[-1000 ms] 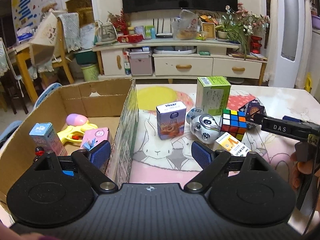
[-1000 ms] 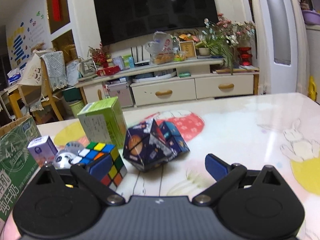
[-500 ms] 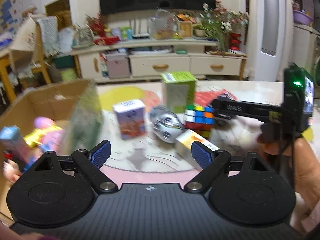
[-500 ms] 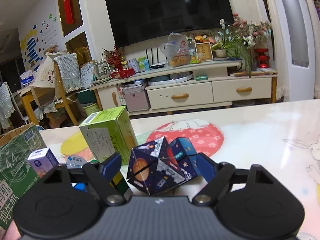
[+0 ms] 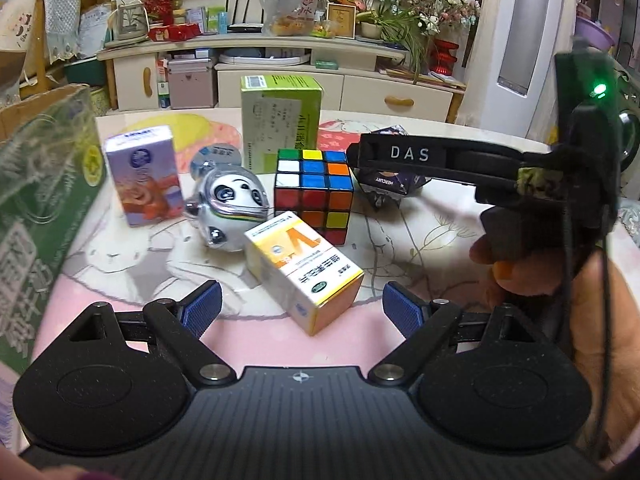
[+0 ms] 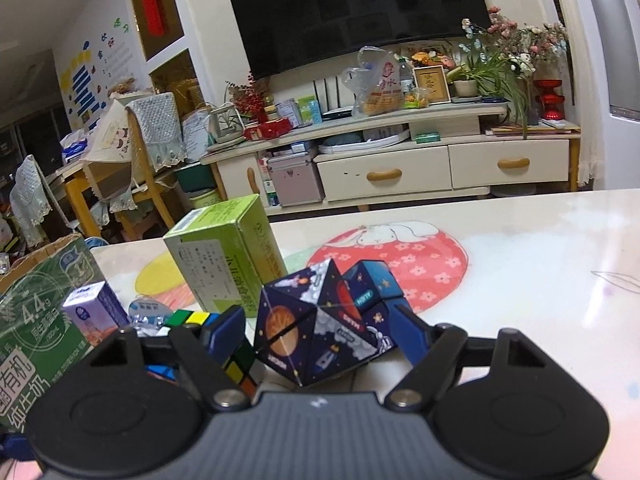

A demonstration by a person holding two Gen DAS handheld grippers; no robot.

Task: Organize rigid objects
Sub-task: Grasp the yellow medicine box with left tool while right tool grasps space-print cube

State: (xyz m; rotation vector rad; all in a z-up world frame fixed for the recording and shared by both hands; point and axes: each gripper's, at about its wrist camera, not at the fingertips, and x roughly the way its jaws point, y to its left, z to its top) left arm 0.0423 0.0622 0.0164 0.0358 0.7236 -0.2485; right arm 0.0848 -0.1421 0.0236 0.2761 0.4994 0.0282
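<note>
My right gripper is closing its jaws around a dark space-print folding cube on the table, and the pads lie against its sides. The left wrist view shows that cube behind the right gripper's black finger. My left gripper is open, low over the table. A yellow-and-white box lies tilted just ahead, its near corner between the pads and untouched. Behind it stand a Rubik's cube, a silver panda toy, a purple milk carton and a tall green box.
The cardboard carton's green printed wall rises at the left edge of the table. A person's hand holding the right gripper fills the right side of the left wrist view. The table with rabbit prints stretches right. A TV cabinet stands beyond.
The left gripper swung right from the carton's wall and dropped toward the yellow-and-white box. The right gripper's jaws narrowed from wide open onto the space-print cube.
</note>
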